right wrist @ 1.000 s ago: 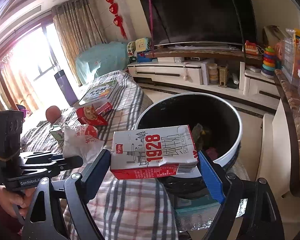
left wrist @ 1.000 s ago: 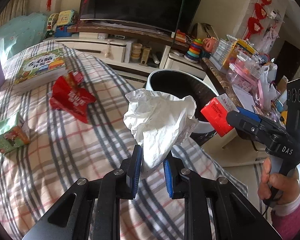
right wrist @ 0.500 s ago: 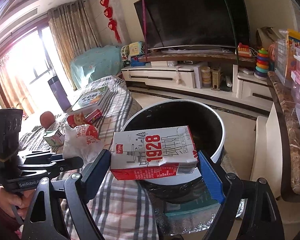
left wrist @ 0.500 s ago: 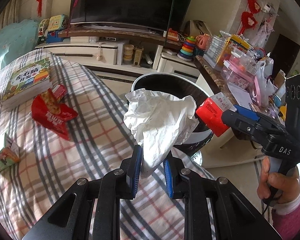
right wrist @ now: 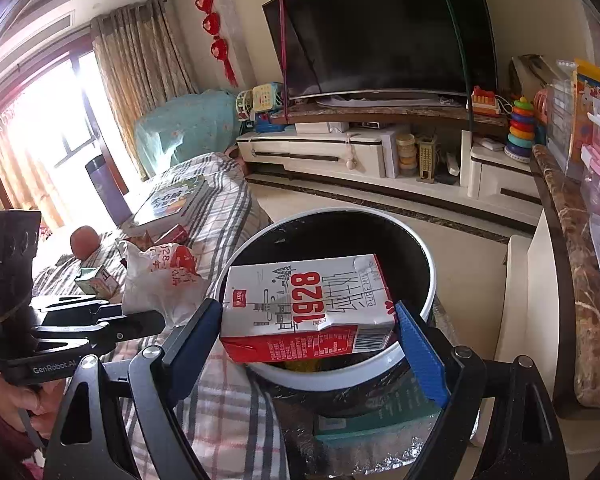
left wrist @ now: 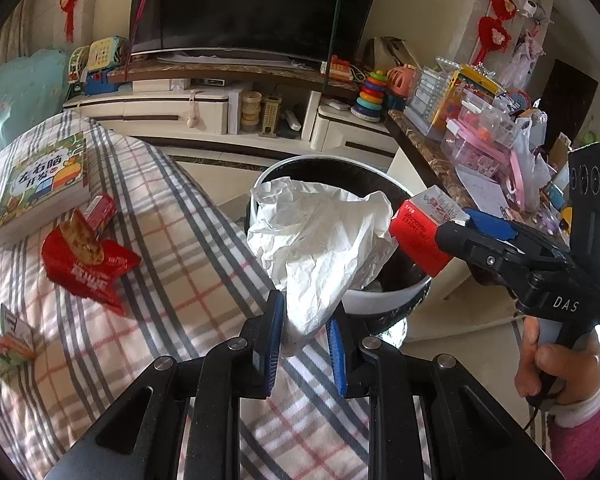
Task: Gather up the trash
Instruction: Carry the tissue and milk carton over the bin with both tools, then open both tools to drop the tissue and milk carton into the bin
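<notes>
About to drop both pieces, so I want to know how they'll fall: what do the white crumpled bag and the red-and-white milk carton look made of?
White crumpled bag: thin plastic film, probably; fine creases, slight sheen. Red-and-white milk carton: coated paperboard, likely; printed, dented edge, folded seams.

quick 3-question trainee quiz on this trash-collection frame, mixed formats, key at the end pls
1. True or false: the left gripper is shut on a crumpled white bag.
2. What does the right gripper hold? A) milk carton B) book C) red snack wrapper
3. Fill in: the milk carton is held above the open ____.

Key:
1. True.
2. A. The book and the red snack wrapper lie on the plaid blanket.
3. Trash bin.
</notes>
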Available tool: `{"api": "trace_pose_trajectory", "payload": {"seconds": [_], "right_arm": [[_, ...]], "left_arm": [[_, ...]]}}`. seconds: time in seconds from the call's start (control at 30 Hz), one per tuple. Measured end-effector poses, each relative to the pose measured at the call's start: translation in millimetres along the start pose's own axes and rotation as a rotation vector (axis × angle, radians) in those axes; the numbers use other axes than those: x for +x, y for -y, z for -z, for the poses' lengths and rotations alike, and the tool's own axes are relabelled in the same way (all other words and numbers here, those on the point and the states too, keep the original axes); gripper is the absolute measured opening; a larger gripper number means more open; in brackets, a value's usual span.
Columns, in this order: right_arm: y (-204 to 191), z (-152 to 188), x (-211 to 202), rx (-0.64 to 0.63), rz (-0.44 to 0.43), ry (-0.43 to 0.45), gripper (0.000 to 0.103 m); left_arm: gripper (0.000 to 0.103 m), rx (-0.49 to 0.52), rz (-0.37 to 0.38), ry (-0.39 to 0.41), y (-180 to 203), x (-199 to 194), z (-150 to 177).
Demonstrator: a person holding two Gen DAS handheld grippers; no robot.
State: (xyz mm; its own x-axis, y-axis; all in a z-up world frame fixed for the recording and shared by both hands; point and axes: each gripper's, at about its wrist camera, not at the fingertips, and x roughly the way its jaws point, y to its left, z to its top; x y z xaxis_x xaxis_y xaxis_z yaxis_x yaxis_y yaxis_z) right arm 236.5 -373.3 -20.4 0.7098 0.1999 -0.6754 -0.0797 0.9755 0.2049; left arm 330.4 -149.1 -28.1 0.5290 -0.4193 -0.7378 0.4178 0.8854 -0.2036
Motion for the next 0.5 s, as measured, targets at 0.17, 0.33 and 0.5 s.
{"api": "trace_pose_trajectory", "payload": {"seconds": [0.17,0.33,0.5], "right_arm": [[3,-3,6,-0.005,0.001,-0.003,0.088],[8,-5,11,-0.006,0.007,-0.009,0.088],[15,-8,15,-0.009,0.015,-0.018,0.088]], "left_arm": [[0.02,0.014,-0.004,-0.008,2,9,-7],[0.02,0.019,-0.012,-0.017,2,19,-15],[0.02,0.025,-0.014,-0.021,3,30,-25]]}}
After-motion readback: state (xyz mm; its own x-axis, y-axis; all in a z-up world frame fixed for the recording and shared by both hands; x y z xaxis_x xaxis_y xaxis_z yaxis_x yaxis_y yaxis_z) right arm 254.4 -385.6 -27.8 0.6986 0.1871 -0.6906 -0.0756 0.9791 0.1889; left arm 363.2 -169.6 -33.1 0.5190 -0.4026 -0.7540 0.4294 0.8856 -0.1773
